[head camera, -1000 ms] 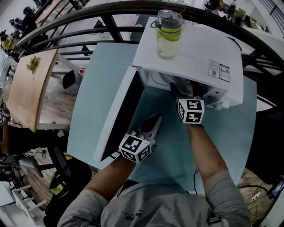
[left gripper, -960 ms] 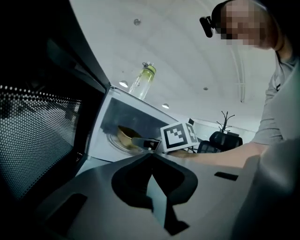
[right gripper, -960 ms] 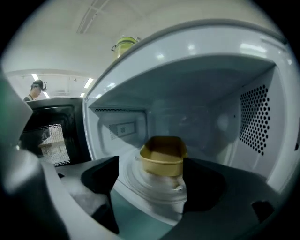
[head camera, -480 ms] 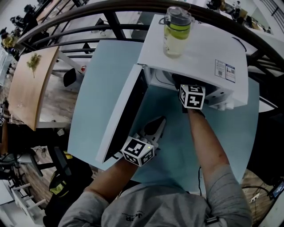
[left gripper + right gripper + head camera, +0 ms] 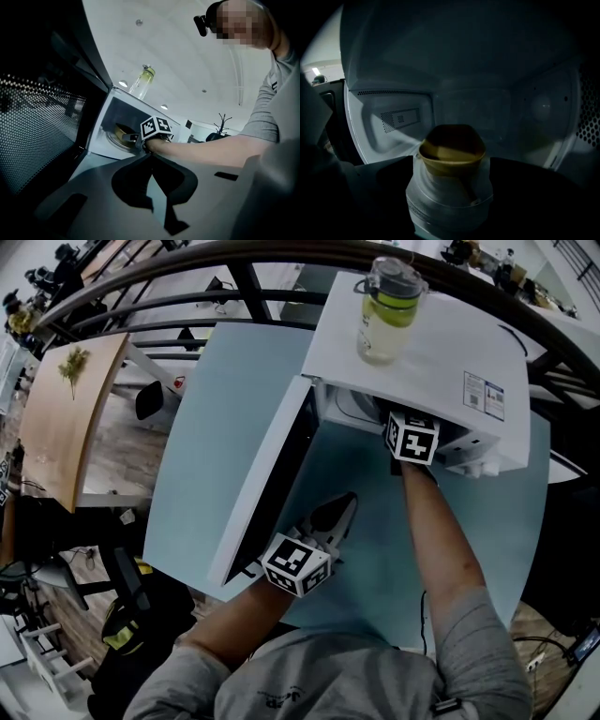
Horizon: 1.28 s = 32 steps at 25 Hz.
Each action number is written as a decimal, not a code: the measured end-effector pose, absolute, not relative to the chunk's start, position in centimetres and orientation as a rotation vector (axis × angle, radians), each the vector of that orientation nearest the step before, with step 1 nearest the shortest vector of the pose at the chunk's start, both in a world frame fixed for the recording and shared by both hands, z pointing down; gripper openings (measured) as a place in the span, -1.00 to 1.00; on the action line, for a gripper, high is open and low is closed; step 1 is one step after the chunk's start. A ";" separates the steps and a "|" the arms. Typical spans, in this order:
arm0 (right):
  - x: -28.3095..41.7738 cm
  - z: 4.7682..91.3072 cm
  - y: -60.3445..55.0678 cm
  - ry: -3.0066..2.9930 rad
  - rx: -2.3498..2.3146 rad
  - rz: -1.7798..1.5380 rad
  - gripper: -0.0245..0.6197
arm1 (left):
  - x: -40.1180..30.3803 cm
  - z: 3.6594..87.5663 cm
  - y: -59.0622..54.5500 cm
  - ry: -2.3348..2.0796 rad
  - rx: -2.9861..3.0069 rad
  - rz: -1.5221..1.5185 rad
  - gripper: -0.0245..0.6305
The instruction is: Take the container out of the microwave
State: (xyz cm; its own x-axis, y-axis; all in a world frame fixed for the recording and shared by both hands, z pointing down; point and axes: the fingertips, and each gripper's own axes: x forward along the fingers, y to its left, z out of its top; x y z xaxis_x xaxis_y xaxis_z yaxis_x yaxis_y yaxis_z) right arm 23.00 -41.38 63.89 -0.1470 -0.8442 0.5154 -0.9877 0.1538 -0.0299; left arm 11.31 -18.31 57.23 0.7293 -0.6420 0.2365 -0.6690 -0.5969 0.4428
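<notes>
1. The translucent white plastic container with a mustard-yellow bowl-shaped top (image 5: pixel 440 201) stands inside the open white microwave oven (image 5: pixel 422 343), near its mouth.
2. It looks light, fairly stiff and smooth. A squeeze on the round white body, below the flared top, should hold best.
3. The right tongs (image 5: pixel 450 164) straddle it, spread wide, having just been opening. In the gloom the pads seem not to press yet.
4. The left tongs (image 5: pixel 151 161), pressed together and empty, hover beside the open door (image 5: pixel 272 484) over the pale blue worktop (image 5: pixel 216 409).
</notes>
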 end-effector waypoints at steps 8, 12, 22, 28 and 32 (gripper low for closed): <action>23.0 65.1 -42.3 -1.980 1.741 0.558 0.62 | 11.1 57.5 -18.3 -0.989 2.414 0.067 -0.87; 23.5 65.5 -42.8 -1.930 1.745 0.546 0.62 | 11.0 57.7 -18.4 -0.990 2.408 0.065 -0.88; 26.8 65.0 -42.7 -1.787 1.883 0.466 -0.32 | 11.0 58.0 -18.3 -0.985 2.399 0.070 -0.88; 26.8 64.7 -42.2 -1.823 1.861 0.459 -0.36 | 11.5 57.9 -18.1 -0.973 2.400 0.071 -0.88; 26.1 64.7 -42.0 -1.872 1.826 0.445 -0.31 | 11.6 57.8 -18.0 -0.968 2.404 0.072 -0.88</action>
